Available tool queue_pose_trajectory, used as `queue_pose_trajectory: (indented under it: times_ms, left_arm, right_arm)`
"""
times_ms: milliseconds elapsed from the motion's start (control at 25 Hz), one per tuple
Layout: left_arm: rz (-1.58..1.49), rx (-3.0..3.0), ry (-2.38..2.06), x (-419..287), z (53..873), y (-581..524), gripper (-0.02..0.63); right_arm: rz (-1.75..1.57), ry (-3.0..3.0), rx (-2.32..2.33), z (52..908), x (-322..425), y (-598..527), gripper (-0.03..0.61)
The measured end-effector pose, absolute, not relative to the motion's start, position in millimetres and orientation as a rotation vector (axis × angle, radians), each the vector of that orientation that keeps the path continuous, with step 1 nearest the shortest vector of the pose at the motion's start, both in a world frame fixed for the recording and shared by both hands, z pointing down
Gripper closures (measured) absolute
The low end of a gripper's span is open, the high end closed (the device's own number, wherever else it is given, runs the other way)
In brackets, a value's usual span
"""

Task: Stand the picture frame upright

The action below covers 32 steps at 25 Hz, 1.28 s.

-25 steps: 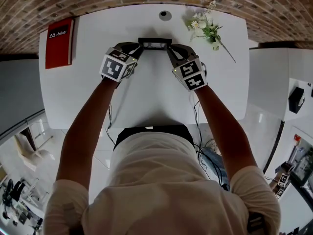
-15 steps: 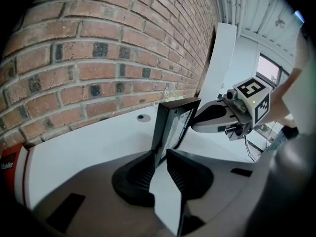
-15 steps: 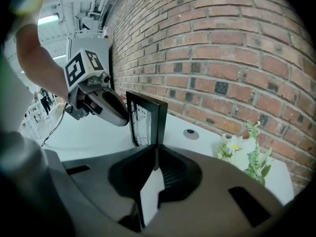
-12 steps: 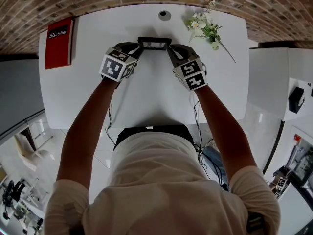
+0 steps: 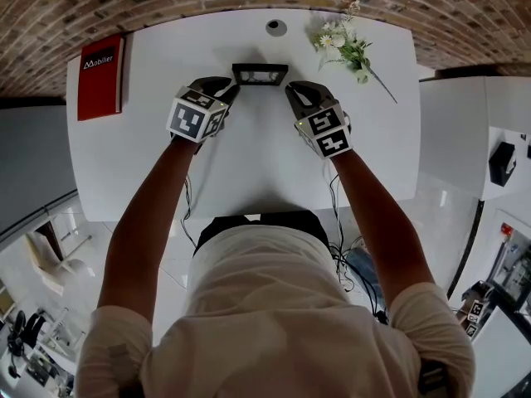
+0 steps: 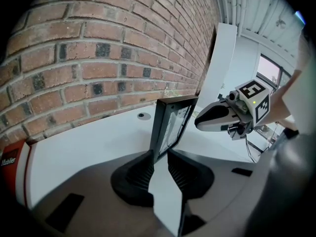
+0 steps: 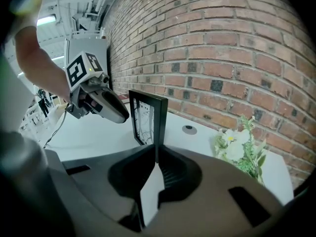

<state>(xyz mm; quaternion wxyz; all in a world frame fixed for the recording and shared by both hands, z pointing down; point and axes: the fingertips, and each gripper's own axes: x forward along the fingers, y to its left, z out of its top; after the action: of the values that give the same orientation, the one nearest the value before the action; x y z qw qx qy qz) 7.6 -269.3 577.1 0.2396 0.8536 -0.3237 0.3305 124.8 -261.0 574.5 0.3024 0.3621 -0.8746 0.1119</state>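
Figure: release stage of the task. We are looking at the picture frame standing upright on the white table, near its far edge and in front of the brick wall (the flowers and the red book are lying well apart from it). Seen from the head view, its top rail is running left to right, so one vertical side edge is facing each gripper. The frame is lying just ahead of both sets of jaws and inward of them, between the two tools. We are judging neither hand clearly nearer. The left gripper is opening. Its jaws are standing plainly apart, the frame's near edge is lining up with the gap just beyond the tips, and the pads are pressing on nothing. The right gripper is showing only a narrow slit between its jaws, with the frame's opposite edge rising in line with that slit. We are reading it as released, though the slit is too thin for us to rule out a light touch. We are judging the frame to be bearing its own weight. The coming move is therefore turning on each gripper backing away along the line of its edge, since a sideways drift could tip the frame.
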Motion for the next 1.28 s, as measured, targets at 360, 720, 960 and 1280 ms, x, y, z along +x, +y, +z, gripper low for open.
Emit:
queue_pose_trajectory:
  times_ms: [360,720,960,1280]
  left_arm:
    - [0.873,2.347,-0.870,-7.9,569.6,-246.2,0.531]
    - [0.778,2.361,-0.814,-24.8,552.4,-190.1,0.531]
    - [0.696,2.375,-0.744,-37.7,536.0,-137.9,0.547]
    - [0.572,2.395,-0.605,-62.4,509.1,-62.4,0.609]
  right_arm:
    - [0.310,-2.301,1.001,569.5,120.2,-231.6,0.554]
    - [0.367,-2.283,1.100,556.6,110.1,-180.7,0.554]
    - [0.417,-2.285,1.151,543.5,99.3,-129.0,0.554]
    - [0.527,-2.284,1.224,533.3,79.3,-46.1,0.567]
